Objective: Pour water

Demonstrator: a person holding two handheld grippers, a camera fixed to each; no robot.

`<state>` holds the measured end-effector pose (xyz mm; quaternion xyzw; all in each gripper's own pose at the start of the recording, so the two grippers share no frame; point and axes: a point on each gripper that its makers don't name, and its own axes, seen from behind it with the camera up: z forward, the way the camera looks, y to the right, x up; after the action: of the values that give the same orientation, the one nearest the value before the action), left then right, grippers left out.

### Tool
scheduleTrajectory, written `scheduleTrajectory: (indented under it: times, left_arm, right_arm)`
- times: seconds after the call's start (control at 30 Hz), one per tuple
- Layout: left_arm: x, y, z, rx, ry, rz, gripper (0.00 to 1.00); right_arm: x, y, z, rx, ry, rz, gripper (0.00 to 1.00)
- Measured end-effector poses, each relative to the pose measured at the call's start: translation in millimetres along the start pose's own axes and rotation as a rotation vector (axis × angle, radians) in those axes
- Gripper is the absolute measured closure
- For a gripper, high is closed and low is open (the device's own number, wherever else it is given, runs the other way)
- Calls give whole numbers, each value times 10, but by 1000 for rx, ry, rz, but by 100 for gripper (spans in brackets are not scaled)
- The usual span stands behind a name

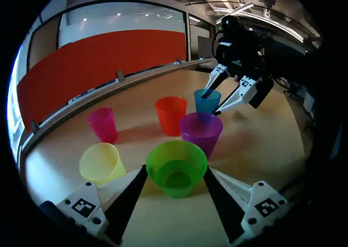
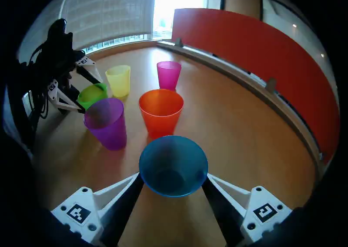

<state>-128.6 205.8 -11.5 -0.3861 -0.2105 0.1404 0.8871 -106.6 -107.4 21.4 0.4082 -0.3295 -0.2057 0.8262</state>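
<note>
In the left gripper view the left gripper (image 1: 175, 167) has its jaws closed on both sides of the green cup (image 1: 176, 179). The yellow cup (image 1: 101, 162), pink cup (image 1: 103, 124), orange cup (image 1: 170, 114) and purple cup (image 1: 201, 131) stand on the desk (image 1: 261, 138) beyond it, and farther off the right gripper (image 1: 209, 105) clasps the blue cup (image 1: 211, 100). In the right gripper view that gripper's jaws press both sides of the blue cup, with the orange cup just ahead.
</note>
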Motion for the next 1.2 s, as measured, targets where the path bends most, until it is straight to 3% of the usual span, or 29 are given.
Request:
scheduleTrajectory:
  times: [0.37, 0.8, 1.2]
  left_arm:
    - [-29, -5, -46, 0, -14, -14, 7]
    - [-30, 12, -177, 11, -8, -9, 7]
    - [-84, -47, -337, 48, -5, -12, 7]
  right_arm:
    - [-29, -5, -38, -12, 2, 15, 0]
    - [-153, -93, -157, -31, -4, 26, 0]
    - [-224, -168, -304, -55, 3, 64, 0]
